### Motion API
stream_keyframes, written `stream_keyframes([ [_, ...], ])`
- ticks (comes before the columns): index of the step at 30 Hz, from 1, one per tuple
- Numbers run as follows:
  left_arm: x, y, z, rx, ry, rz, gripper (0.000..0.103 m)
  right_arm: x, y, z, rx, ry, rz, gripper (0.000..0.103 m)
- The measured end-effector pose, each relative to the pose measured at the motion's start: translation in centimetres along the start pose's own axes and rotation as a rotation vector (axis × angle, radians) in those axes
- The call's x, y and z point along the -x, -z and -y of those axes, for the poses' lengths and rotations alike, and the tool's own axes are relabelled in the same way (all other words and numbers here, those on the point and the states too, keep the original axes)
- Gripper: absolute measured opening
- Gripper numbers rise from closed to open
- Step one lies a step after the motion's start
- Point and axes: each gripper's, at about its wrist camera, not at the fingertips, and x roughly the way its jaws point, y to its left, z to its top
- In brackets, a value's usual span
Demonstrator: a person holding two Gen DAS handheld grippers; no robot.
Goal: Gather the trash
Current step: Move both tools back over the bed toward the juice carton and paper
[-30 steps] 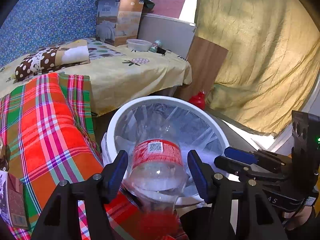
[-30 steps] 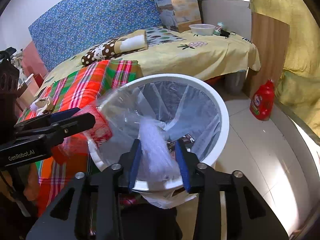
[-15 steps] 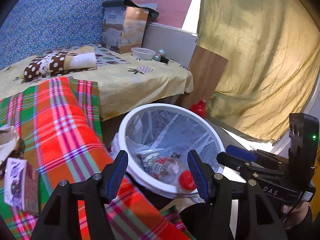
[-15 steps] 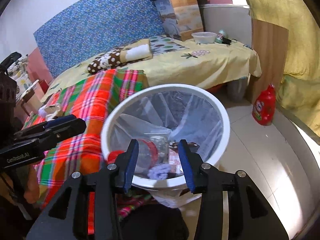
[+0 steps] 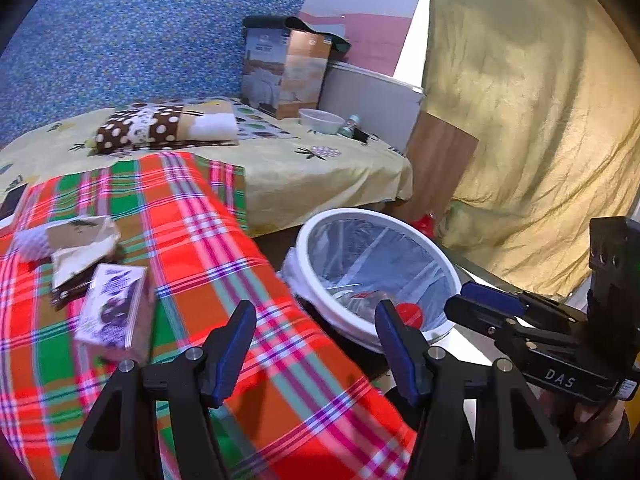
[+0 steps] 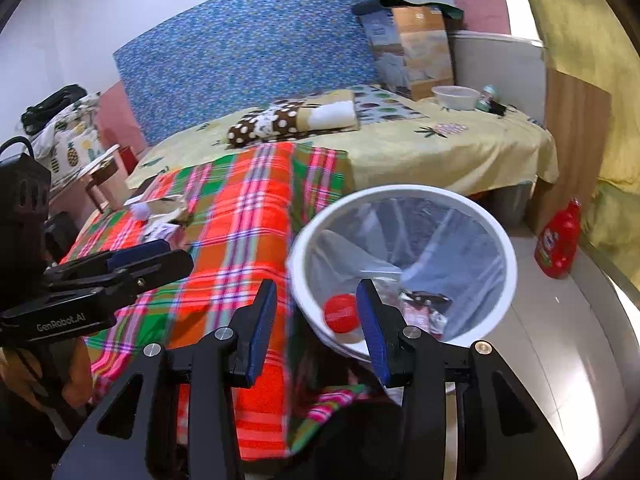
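Observation:
A white bin with a clear liner stands on the floor beside the bed. A clear plastic bottle with a red cap lies inside it with other wrappers. My left gripper is open and empty over the plaid blanket, left of the bin. My right gripper is open and empty at the bin's near left rim. A small purple carton and crumpled paper scraps lie on the blanket.
A yellow bedsheet carries a spotted folded cloth, a white bowl and a cardboard box. A red detergent bottle stands on the floor by a wooden board. A yellow curtain hangs at right.
The left gripper let the bottle fall into the bin and swung left over the blanket. The right gripper dropped its plastic scrap in the bin, opened wider and shifted left.

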Motion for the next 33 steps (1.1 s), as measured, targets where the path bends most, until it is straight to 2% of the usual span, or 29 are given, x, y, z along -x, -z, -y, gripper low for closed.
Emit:
stream_keyframes([
  [17,4.9,2.6,-4.7,0.100,-0.100,0.030,0.061,-0.6,0.5,-5.1,0.095,-0.101,-0.012,0.044],
  [33,7.1,3.7,-7.3,0.143,-0.182,0.054,0.061,-1.5,0.6,-7.4,0.136,-0.119,-0.041,0.043],
])
